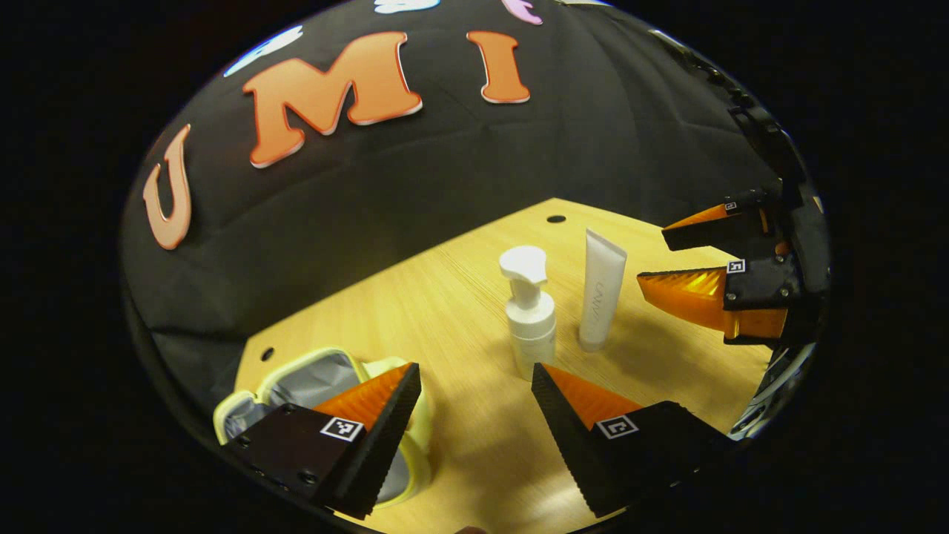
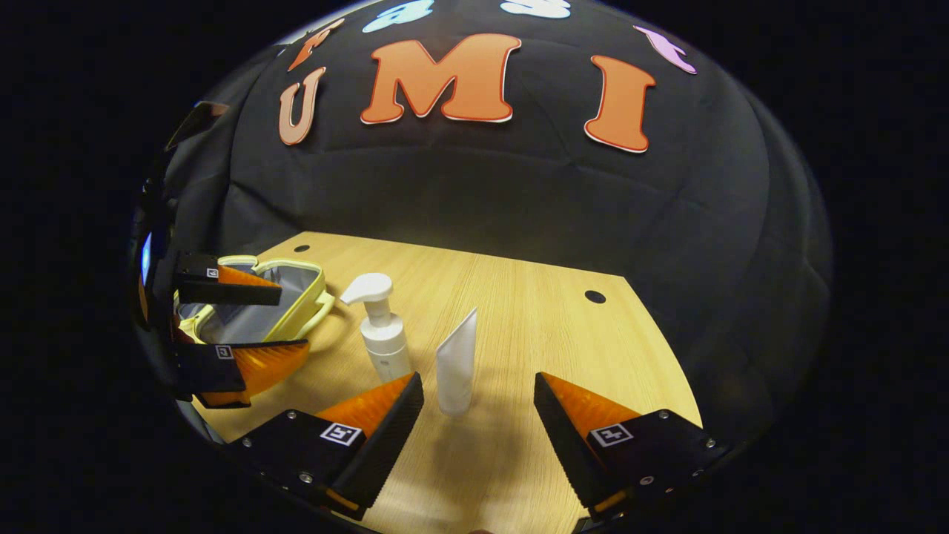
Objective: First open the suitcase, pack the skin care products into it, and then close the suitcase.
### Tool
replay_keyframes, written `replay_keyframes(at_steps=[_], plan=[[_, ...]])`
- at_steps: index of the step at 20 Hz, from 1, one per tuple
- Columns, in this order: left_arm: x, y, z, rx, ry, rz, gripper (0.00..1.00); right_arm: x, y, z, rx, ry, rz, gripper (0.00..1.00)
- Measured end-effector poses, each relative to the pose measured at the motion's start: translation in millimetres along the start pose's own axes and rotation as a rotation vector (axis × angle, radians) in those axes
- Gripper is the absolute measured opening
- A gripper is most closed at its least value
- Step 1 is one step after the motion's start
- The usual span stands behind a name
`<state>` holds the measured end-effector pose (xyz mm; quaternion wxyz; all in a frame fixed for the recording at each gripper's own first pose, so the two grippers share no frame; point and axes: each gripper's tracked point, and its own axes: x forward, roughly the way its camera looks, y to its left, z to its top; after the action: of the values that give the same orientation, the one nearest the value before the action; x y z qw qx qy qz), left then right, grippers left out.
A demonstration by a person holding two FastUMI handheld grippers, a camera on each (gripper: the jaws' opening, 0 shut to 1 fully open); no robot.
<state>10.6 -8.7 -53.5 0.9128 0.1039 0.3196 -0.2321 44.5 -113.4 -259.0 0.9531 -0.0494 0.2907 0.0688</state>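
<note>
A small yellow suitcase [image 1: 296,378] with grey lining lies open at the table's left; it also shows as the suitcase [image 2: 259,315]. A white pump bottle [image 1: 529,319] and a white tube [image 1: 602,289] stand upright side by side mid-table. My left gripper [image 1: 474,378] is open, with the case beside its left finger and the pump bottle just beyond its right fingertip. My right gripper [image 2: 478,386] is open; the tube [image 2: 456,363] stands just ahead of its gap, nearer the left finger, untouched. The pump bottle [image 2: 382,330] is left of the tube.
The wooden table [image 2: 534,326] has round holes [image 2: 594,297] near its corners and ends at the black cloth wall behind. The right gripper [image 1: 656,258] hangs open to the right of the tube. The left gripper [image 2: 291,320] hovers open by the suitcase.
</note>
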Motion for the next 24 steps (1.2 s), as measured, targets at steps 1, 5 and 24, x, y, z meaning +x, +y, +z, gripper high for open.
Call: replay_keyframes(at_steps=[1, 5, 24], plan=[[11, -9, -3, -0.019, 0.025, -0.035, 0.98, 6, 0, -5, -0.004, 0.02, 0.005, 0.96], [47, -30, -5, -0.084, 0.052, -0.098, 0.98, 16, 1, -21, 0.025, 0.068, 0.017, 0.97], [107, -41, 10, -0.166, 0.041, -0.172, 0.63, 45, 24, -38, 0.063, 0.074, 0.07, 0.96]])
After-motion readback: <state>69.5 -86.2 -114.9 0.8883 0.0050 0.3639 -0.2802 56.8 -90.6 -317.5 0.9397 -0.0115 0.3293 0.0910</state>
